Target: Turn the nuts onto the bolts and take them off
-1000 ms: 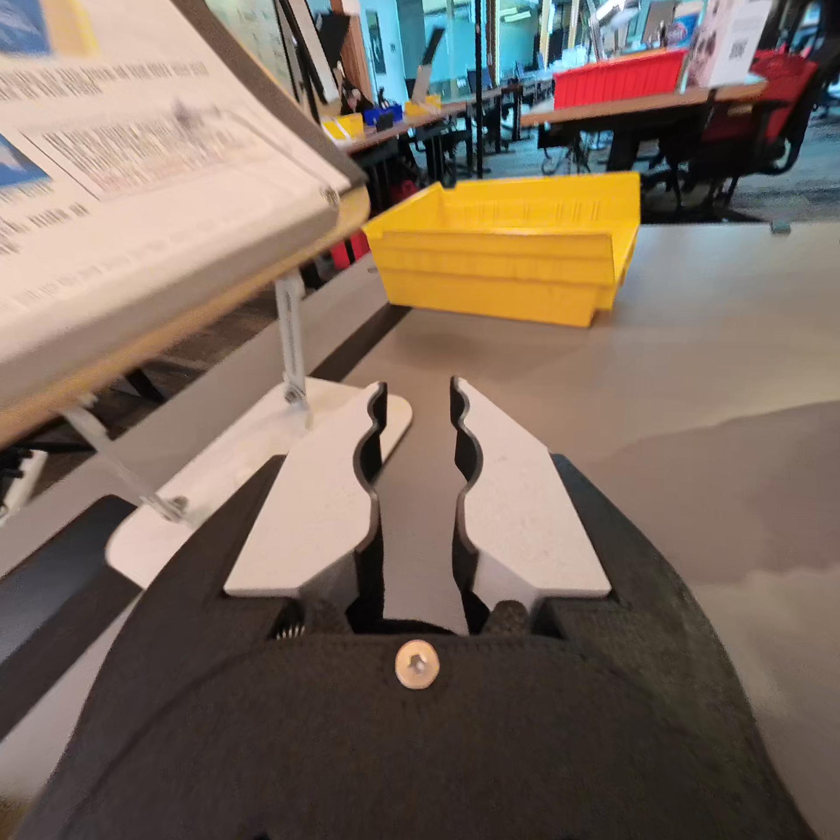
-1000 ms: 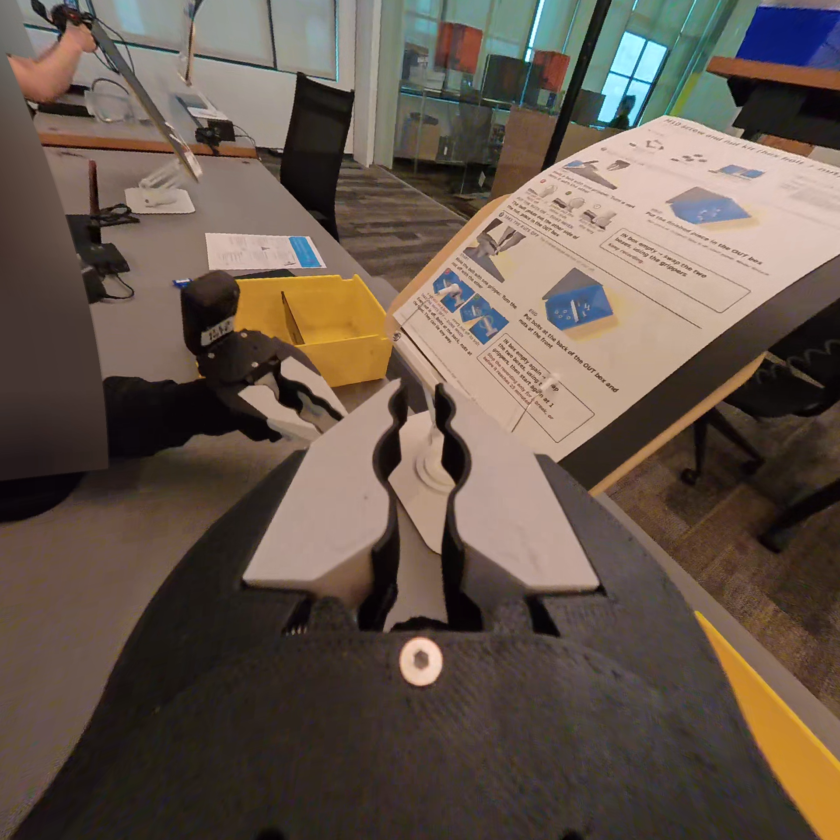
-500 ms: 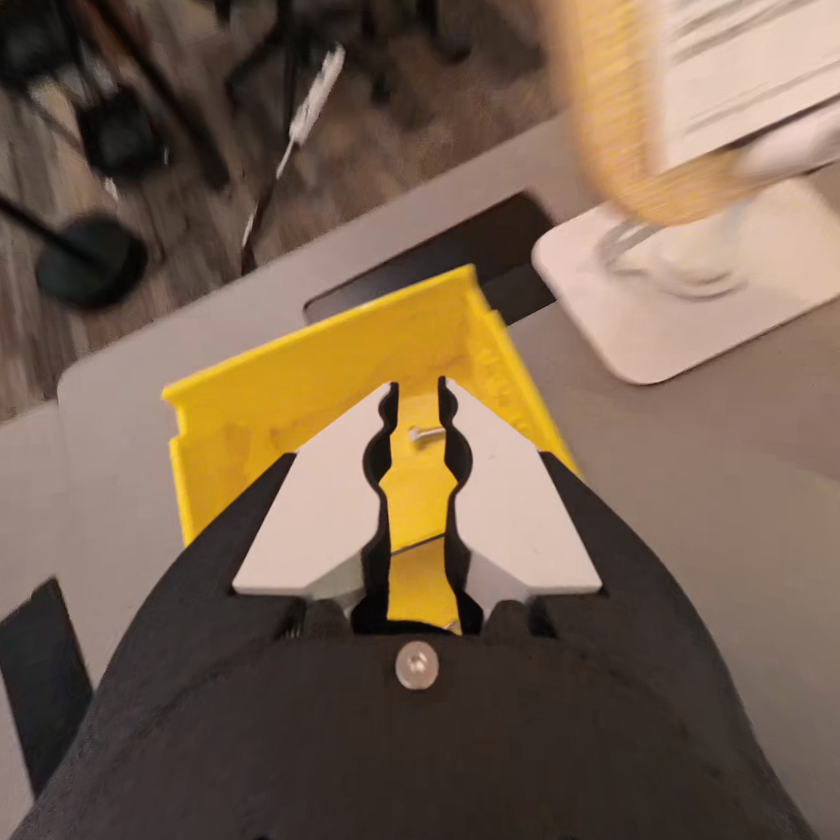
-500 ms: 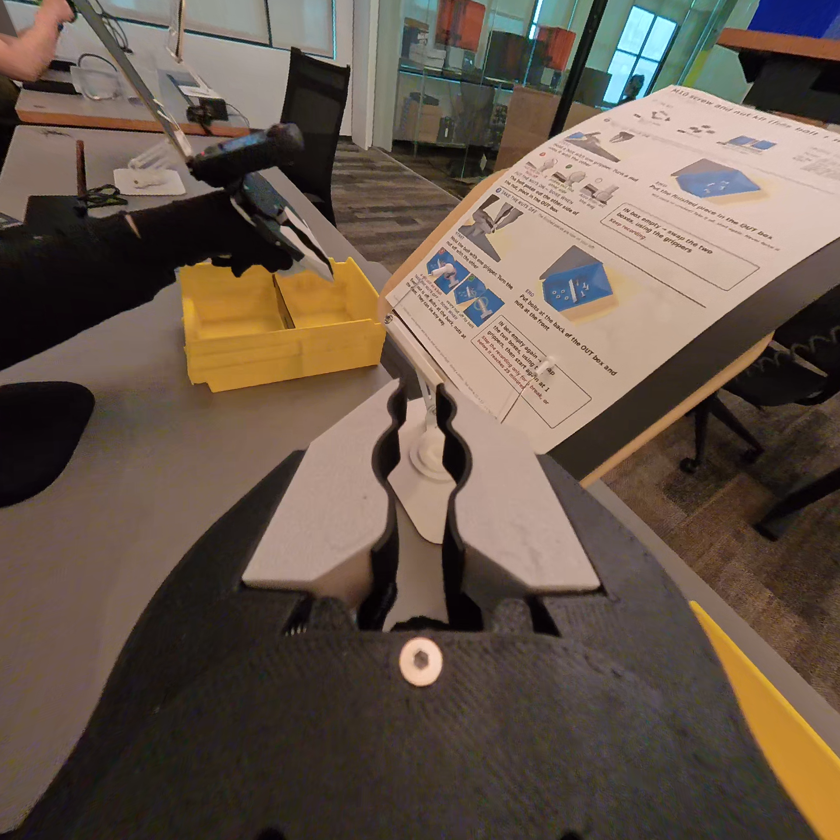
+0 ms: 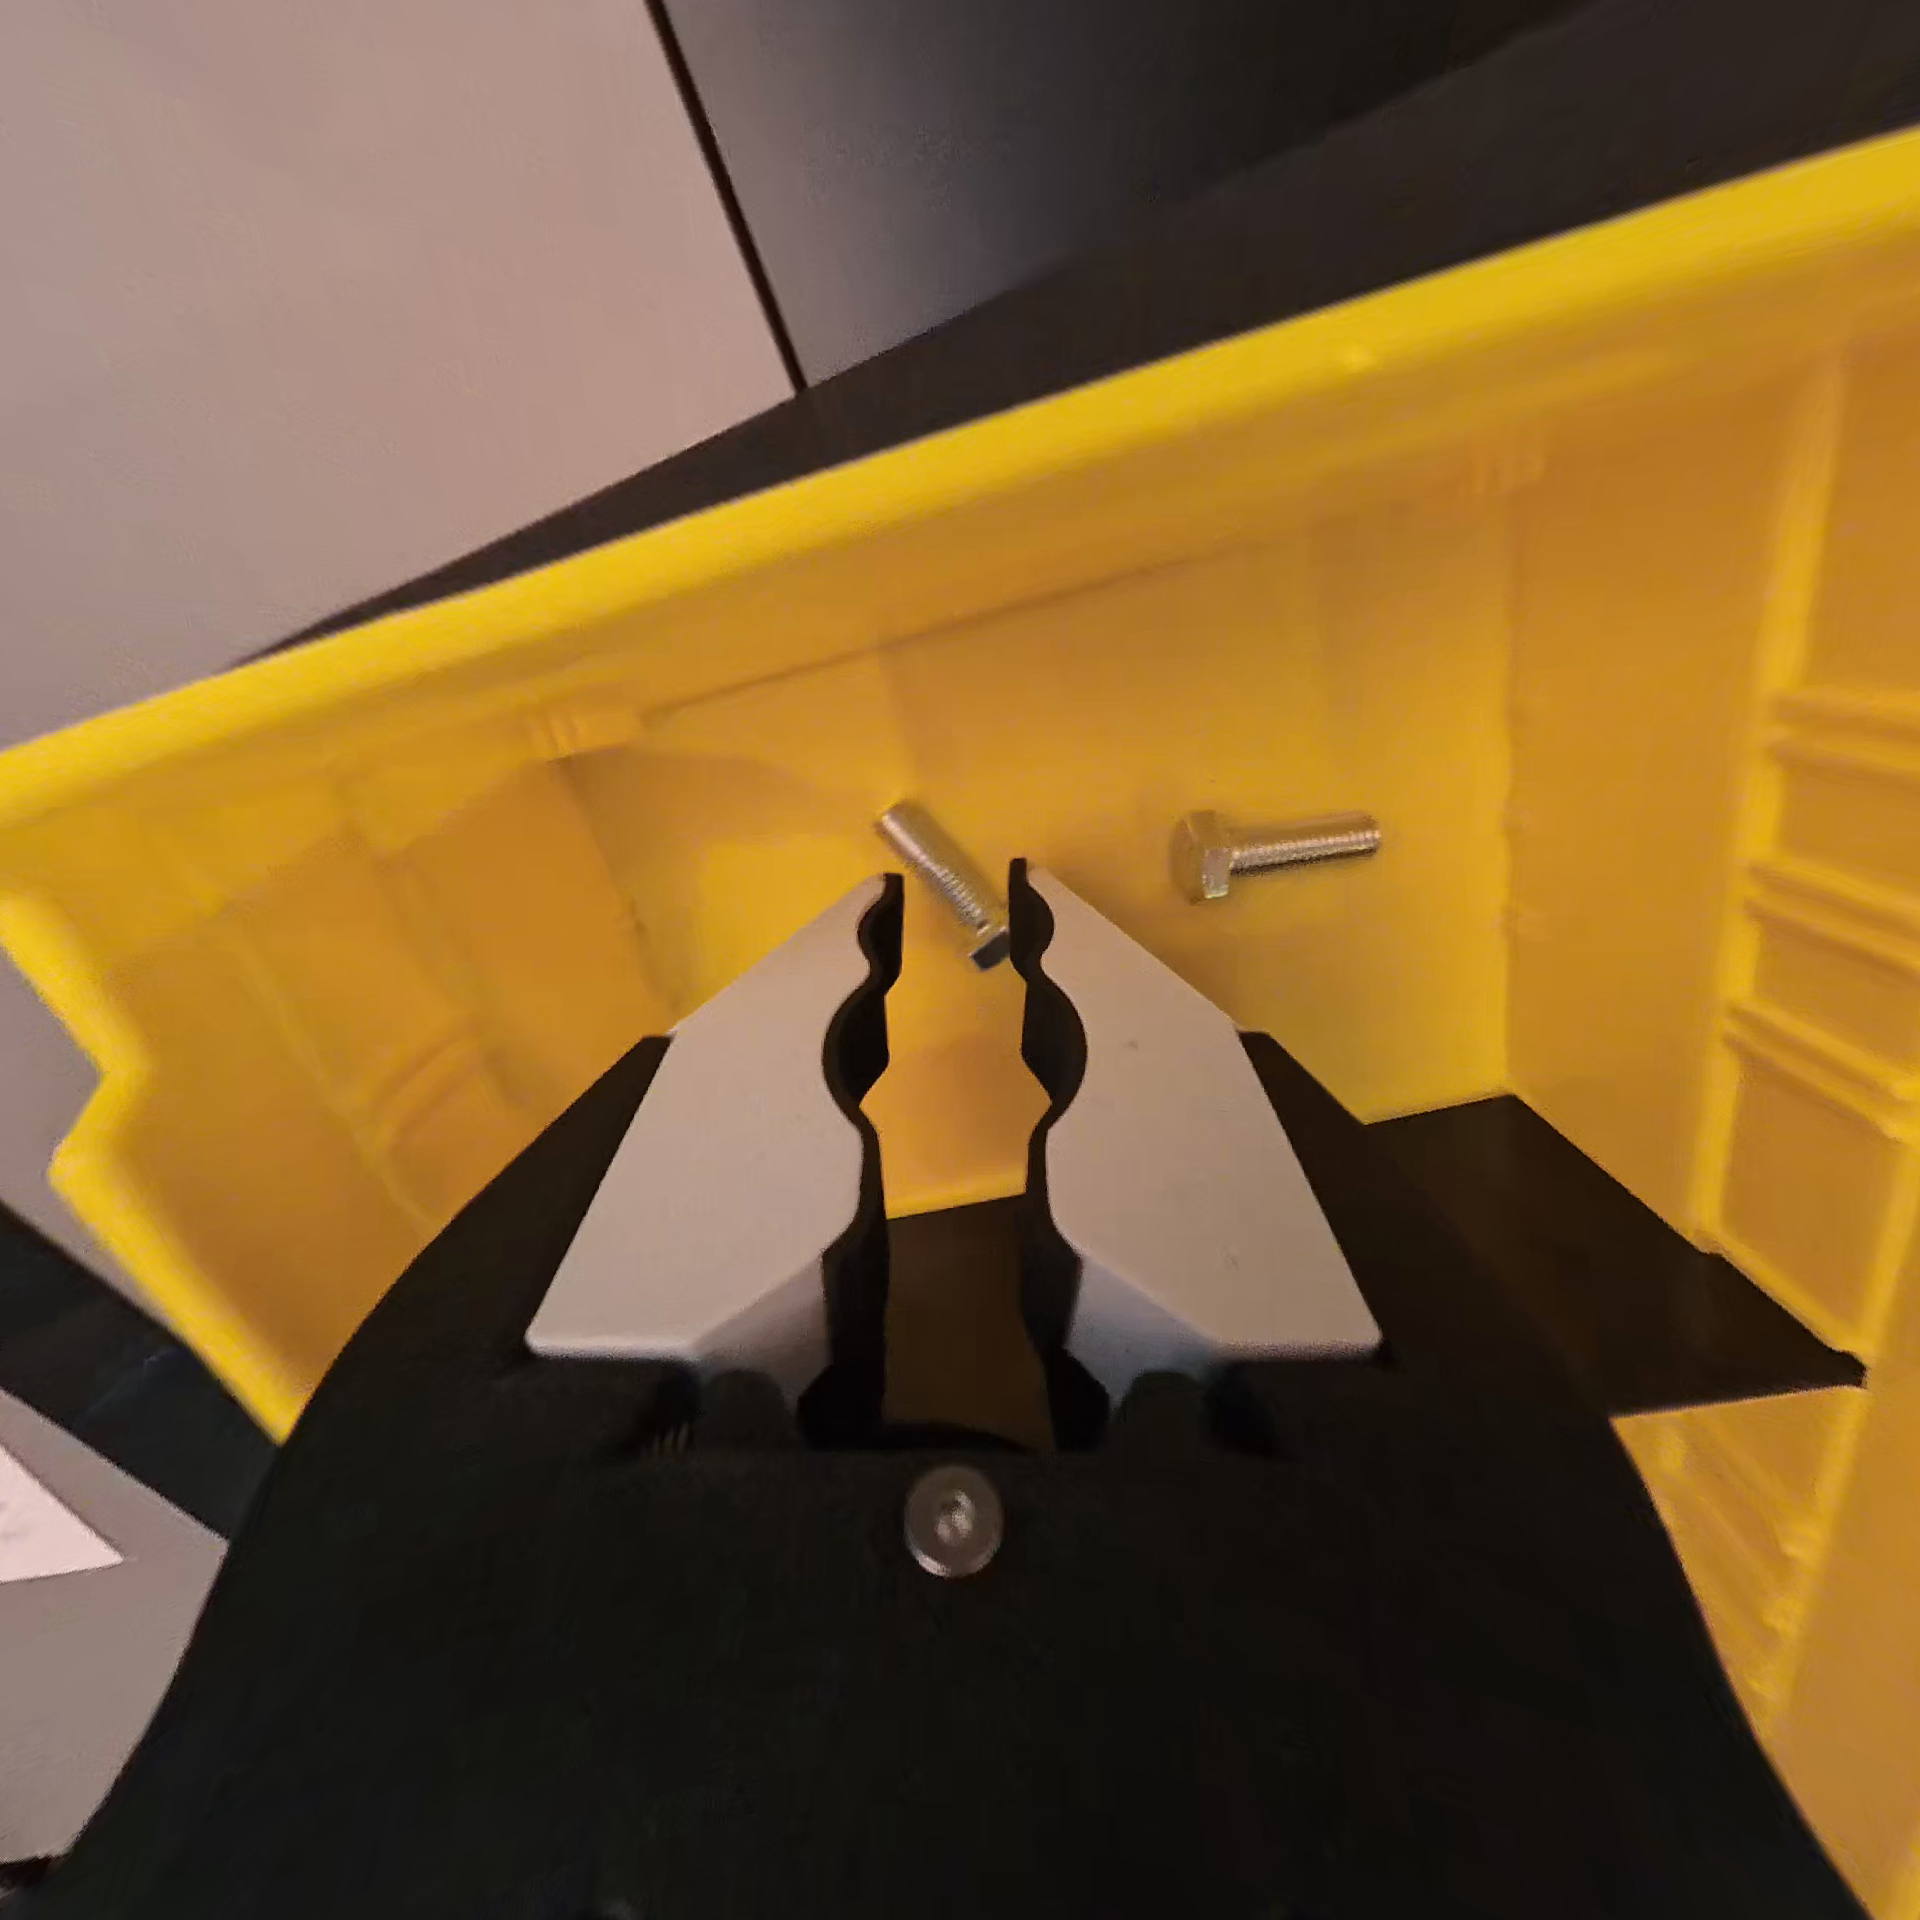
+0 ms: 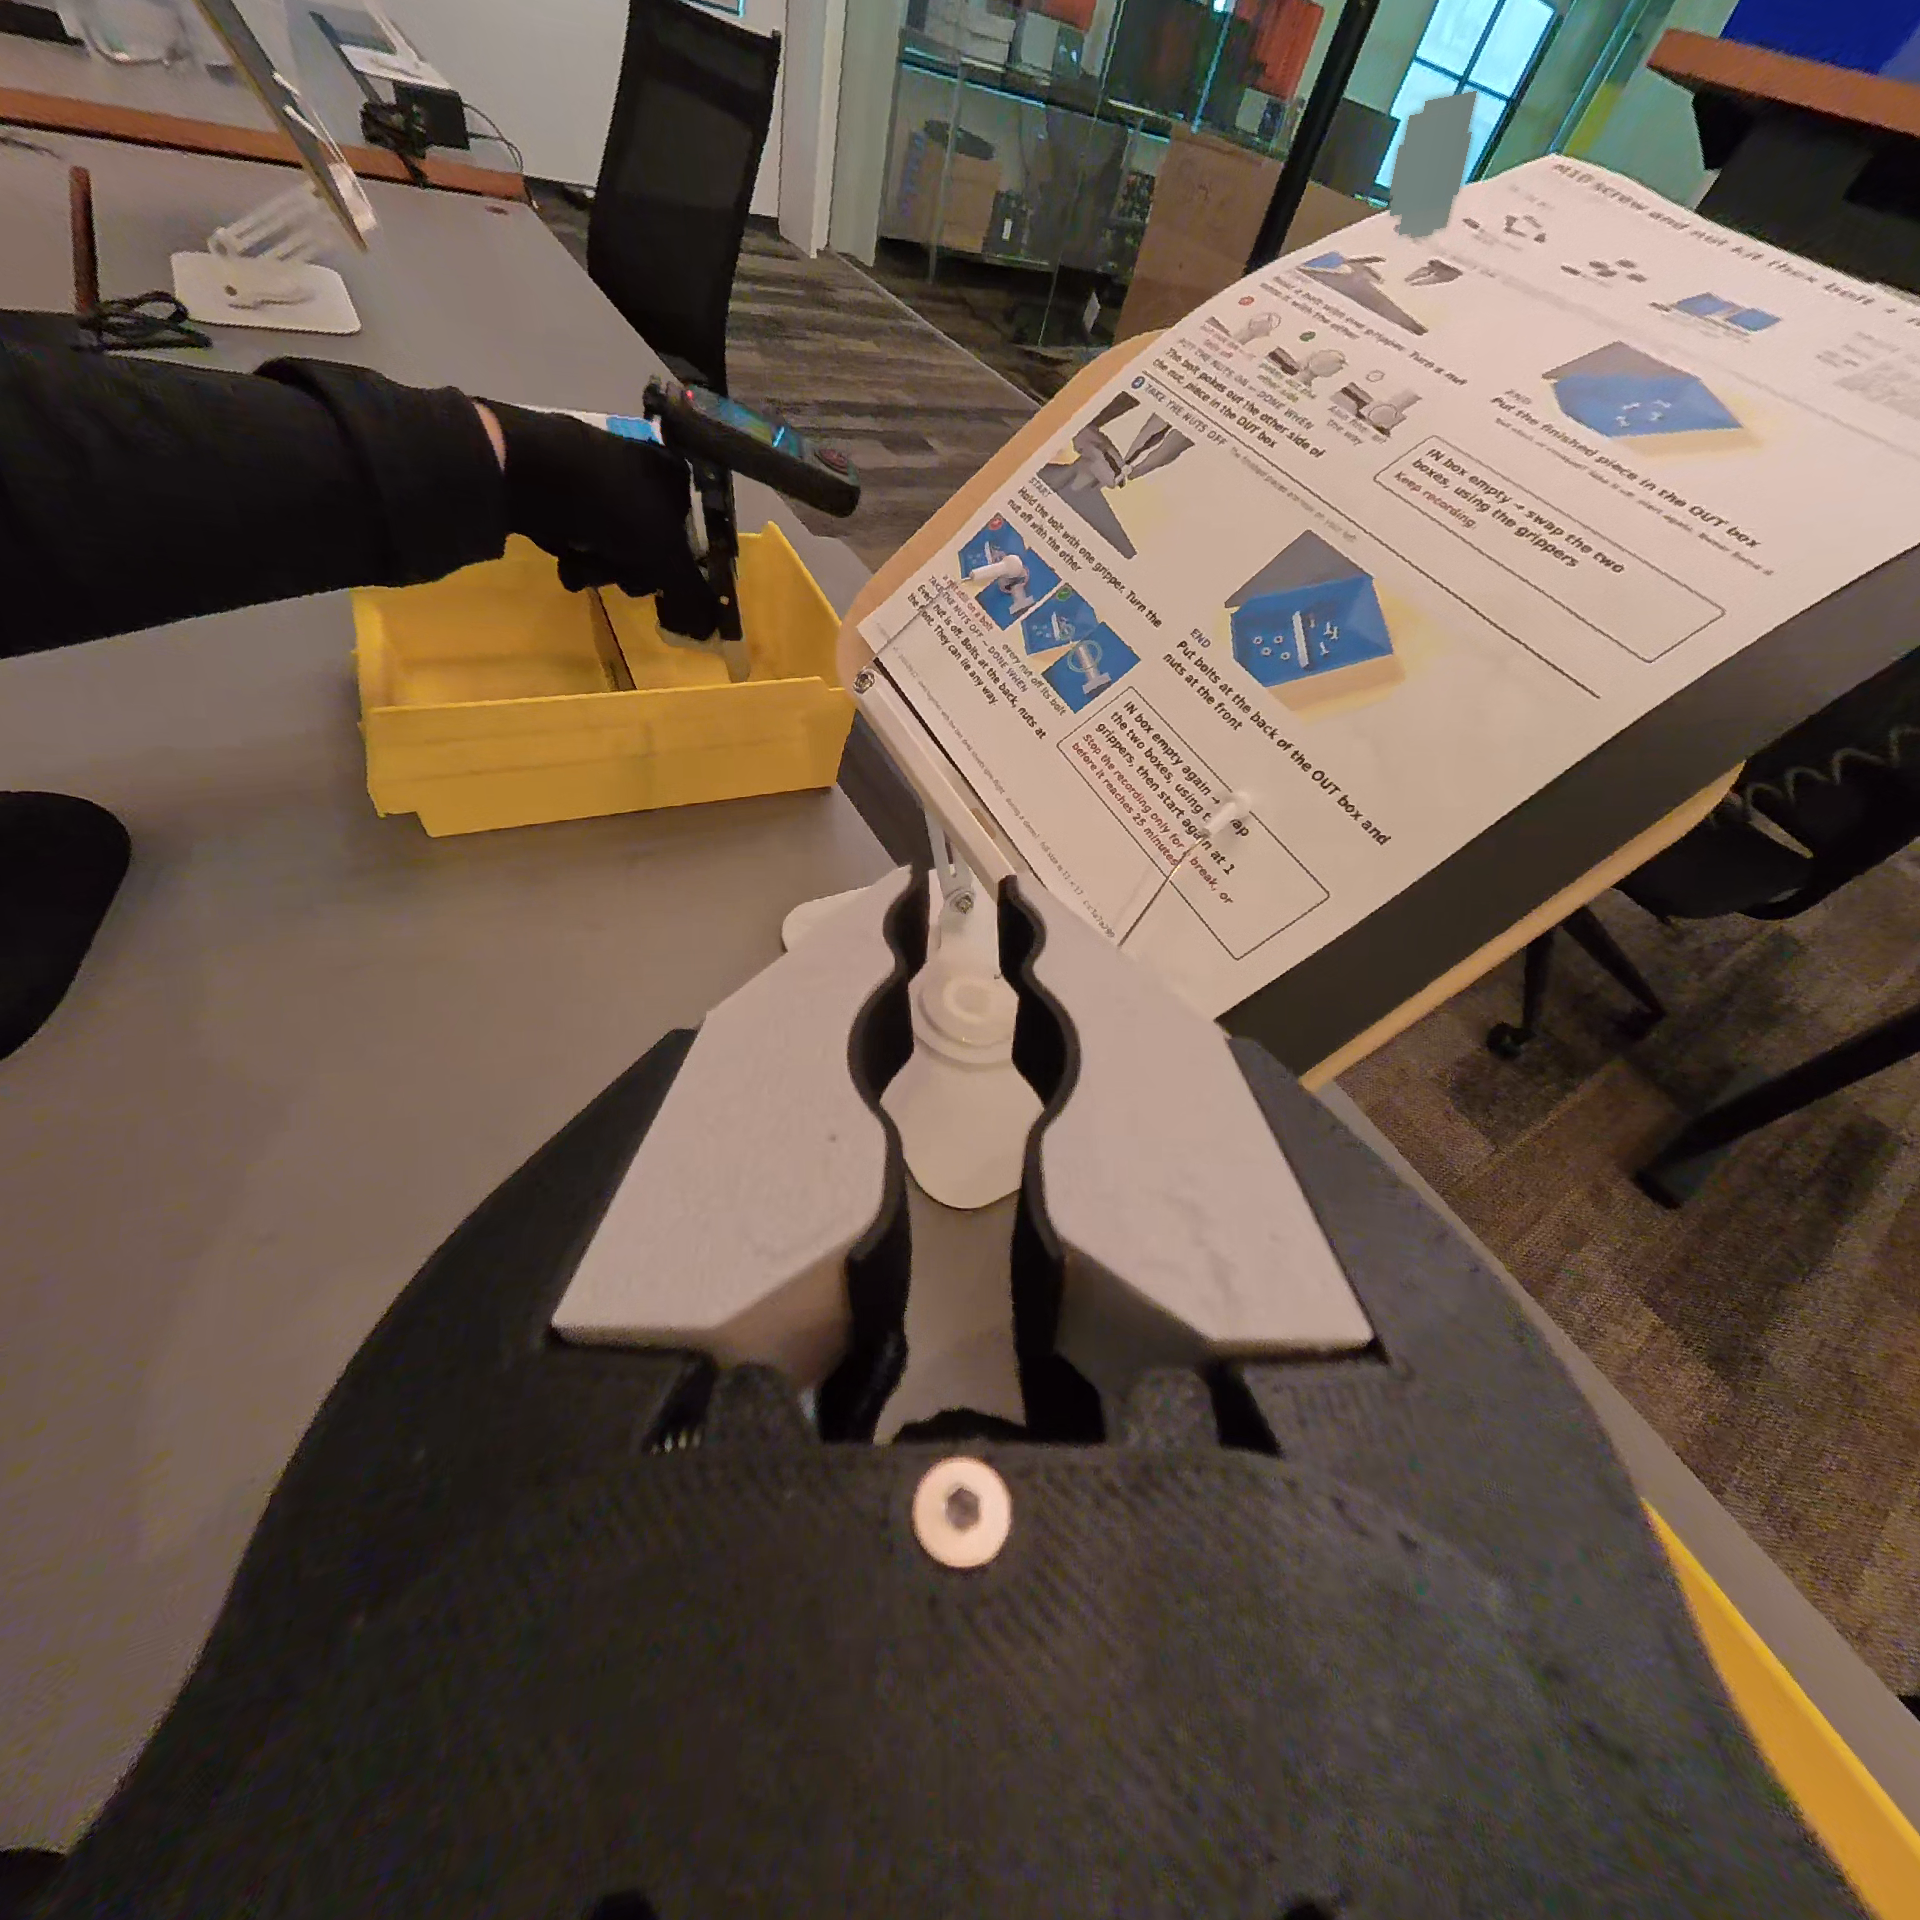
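In the left wrist view two silver hex bolts lie on the floor of a yellow bin (image 5: 1143, 582). One bolt (image 5: 940, 883) lies just ahead of my left gripper (image 5: 954, 883), its head between the open fingertips; I cannot tell whether they touch it. The other bolt (image 5: 1273, 850) lies to the right. No nuts show. In the right wrist view the left gripper (image 6: 727, 634) reaches down into the right compartment of the same bin (image 6: 603, 738), held by a black-gloved hand (image 6: 592, 499). My right gripper (image 6: 961, 894) is open and empty above the grey table (image 6: 312, 1039).
A black divider (image 5: 1507, 1236) splits the yellow bin. A tilted instruction board (image 6: 1403, 582) on a white stand (image 6: 956, 1049) rises just ahead of my right gripper. A yellow bin edge (image 6: 1787, 1766) shows at lower right. A black chair (image 6: 675, 177) stands beyond the table. Across from one pair of fingers to the other is roughly 55 cm.
My left gripper has swung from above the table down into the yellow bin, ending close over the bolts. My right gripper has stayed nearly still, open.
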